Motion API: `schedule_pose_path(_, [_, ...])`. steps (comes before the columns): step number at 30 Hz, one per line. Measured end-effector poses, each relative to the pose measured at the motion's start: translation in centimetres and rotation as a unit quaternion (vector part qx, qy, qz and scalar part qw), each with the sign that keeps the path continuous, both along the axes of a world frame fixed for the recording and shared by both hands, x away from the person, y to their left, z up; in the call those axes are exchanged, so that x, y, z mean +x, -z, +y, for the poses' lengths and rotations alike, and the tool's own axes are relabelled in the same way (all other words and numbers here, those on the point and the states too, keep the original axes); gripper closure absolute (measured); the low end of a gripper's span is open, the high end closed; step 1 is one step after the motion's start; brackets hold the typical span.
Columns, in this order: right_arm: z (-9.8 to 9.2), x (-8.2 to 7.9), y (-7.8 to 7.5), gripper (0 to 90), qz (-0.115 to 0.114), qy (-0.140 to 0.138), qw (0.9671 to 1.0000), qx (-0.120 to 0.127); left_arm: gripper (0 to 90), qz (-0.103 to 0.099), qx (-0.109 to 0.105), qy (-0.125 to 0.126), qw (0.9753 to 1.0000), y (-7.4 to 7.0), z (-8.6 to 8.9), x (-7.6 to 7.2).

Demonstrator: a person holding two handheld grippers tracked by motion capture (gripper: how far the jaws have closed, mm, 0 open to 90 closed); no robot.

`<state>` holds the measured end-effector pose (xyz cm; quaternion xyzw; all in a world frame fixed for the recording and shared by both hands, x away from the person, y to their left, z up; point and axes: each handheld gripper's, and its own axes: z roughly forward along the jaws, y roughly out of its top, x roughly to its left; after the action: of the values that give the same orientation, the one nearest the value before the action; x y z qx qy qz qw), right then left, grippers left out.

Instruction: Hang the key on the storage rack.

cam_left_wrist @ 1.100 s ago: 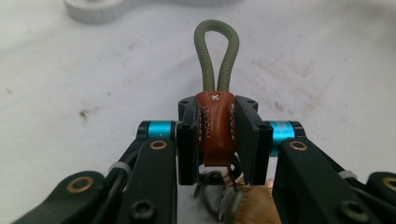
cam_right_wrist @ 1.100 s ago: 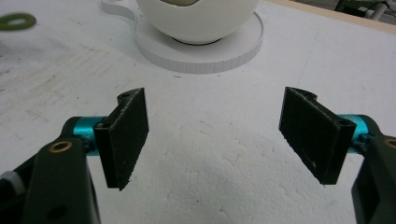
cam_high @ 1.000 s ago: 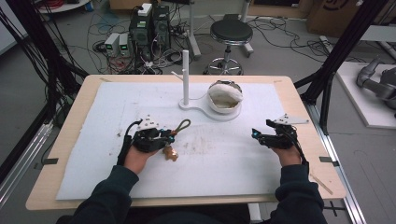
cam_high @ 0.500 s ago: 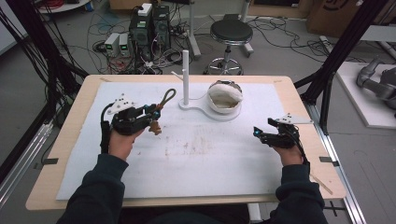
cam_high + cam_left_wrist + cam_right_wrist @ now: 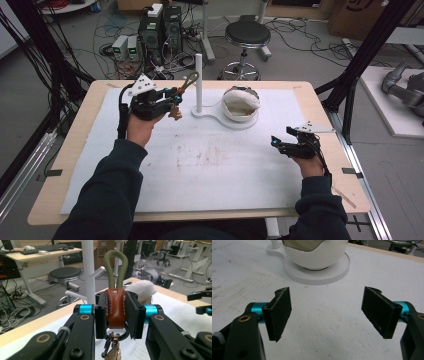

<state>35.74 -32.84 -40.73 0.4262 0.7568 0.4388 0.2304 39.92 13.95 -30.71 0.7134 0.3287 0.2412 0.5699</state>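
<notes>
Leather keychain (image 5: 114, 308) clamped in raised left gripper (image 5: 172, 97); right gripper (image 5: 286, 141) low, jaws apart.

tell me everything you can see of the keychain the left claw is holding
The keychain has a brown leather tab with pale stitching and a stamped name, an olive-green cord loop rising upright from its top, and a metal ring with brassy pieces hanging below. The left claw is shut on the leather tab, pads pressing both sides. It is held off the table, the loop up near the white peg stand.
</notes>
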Motion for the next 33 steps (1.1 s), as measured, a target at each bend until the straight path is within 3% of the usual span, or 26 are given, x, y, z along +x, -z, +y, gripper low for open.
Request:
schedule_pose_path(17, [0.1,0.1,0.1,24.4,0.003,0.000,1.0000,0.000,71.1,0.043,0.029,-0.040,0.9979,2.8,-2.0,3.3])
schedule_pose_path(23, [0.1,0.1,0.2,24.4,0.005,-0.002,1.0000,-0.001,71.0,0.046,0.039,-0.043,0.9973,2.2,-3.2,4.3])
schedule_pose_path(25, [0.1,0.1,0.2,24.4,0.005,-0.001,1.0000,-0.002,70.9,0.056,0.045,-0.046,0.9964,2.6,-3.3,4.6])
schedule_pose_path(33, [0.0,0.0,0.2,24.4,0.004,-0.002,1.0000,-0.002,68.4,0.079,0.039,-0.054,0.9947,4.0,-2.8,4.9])
